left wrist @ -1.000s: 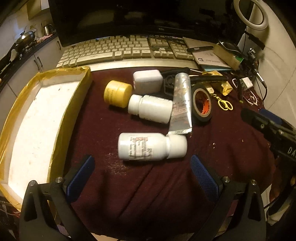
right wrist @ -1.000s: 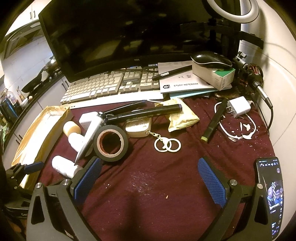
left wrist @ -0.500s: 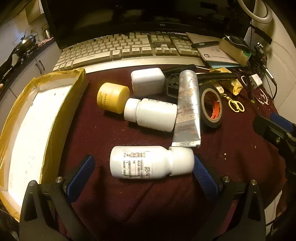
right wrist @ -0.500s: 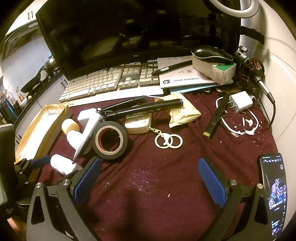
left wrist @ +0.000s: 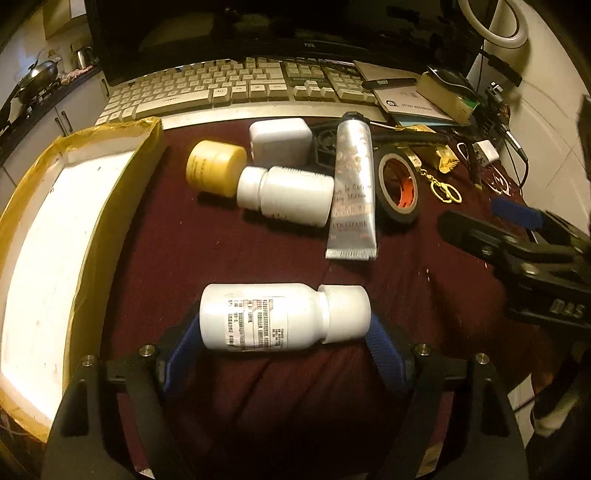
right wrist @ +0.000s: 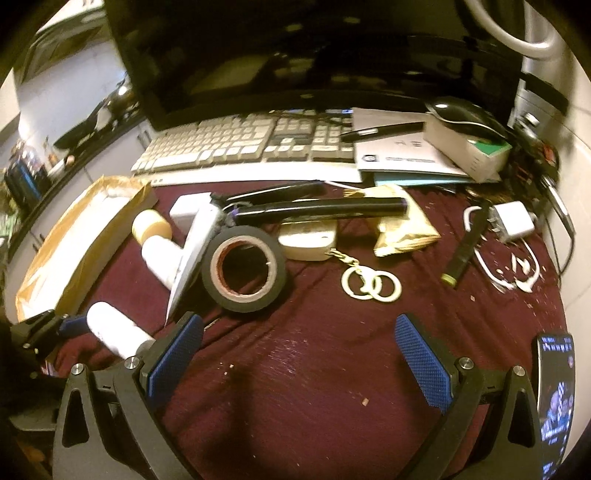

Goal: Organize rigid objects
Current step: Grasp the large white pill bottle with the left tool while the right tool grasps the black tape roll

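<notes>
Two handheld grippers work a cluttered desk w/ a maroon cloth. Far left, a tape-wrapped tray w/ white floor sits alongside the cloth. The left gripper has its blue pads at both ends of a white pill bottle lying on its side, cap to the right; whether the pads actually press it can't be told. Its printed label is too small to read. Beyond it: a yellow jar, a 2nd white bottle, a white box, then a cream tube marked "L'OCCITANE", leaning on the 2nd bottle. Next right, a black tape roll and gold key rings. At rear, a beige keyboard under a "TCL" monitor, and a "STUDY NOTEBOOK" w/ a pen on it. The right gripper hangs spread wide over bare cloth, gripping nothing, near the tape roll. A lit phone lies at its far right.
</notes>
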Action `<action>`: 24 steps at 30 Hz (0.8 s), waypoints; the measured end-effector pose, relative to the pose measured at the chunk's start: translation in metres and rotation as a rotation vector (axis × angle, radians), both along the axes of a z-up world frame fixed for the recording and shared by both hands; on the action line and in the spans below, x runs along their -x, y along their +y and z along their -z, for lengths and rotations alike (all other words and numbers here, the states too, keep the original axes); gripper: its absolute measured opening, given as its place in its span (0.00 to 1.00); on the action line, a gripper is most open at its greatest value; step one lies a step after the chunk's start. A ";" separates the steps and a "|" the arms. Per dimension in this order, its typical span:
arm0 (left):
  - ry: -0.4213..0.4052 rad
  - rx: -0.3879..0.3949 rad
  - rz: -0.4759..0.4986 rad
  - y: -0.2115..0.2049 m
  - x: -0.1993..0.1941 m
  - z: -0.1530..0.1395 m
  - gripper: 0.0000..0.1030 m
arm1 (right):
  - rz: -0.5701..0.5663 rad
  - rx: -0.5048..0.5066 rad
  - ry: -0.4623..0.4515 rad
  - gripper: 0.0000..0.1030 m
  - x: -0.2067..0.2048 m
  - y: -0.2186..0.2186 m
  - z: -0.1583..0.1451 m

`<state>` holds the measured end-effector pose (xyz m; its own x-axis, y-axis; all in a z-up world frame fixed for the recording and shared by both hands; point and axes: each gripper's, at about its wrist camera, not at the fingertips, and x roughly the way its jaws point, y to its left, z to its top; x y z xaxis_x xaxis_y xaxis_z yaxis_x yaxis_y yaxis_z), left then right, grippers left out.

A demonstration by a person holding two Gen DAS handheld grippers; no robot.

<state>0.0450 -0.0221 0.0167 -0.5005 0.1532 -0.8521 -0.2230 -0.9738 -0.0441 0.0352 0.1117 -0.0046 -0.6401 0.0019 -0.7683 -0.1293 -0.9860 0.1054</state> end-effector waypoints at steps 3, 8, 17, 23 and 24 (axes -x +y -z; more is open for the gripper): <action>-0.003 -0.007 -0.005 -0.003 -0.002 0.000 0.80 | -0.046 -0.015 -0.022 0.93 0.010 -0.009 0.005; -0.002 -0.005 -0.006 -0.003 -0.003 0.000 0.80 | -0.079 -0.031 -0.046 0.93 0.026 -0.018 0.013; 0.000 0.001 -0.003 -0.003 -0.003 0.000 0.80 | -0.083 0.001 -0.078 0.73 0.048 -0.022 0.023; 0.002 0.003 -0.002 -0.002 -0.002 0.000 0.80 | -0.089 0.009 -0.071 0.53 0.049 -0.024 0.024; 0.003 0.005 -0.002 -0.002 -0.003 0.000 0.80 | -0.091 0.010 -0.067 0.54 0.048 -0.024 0.024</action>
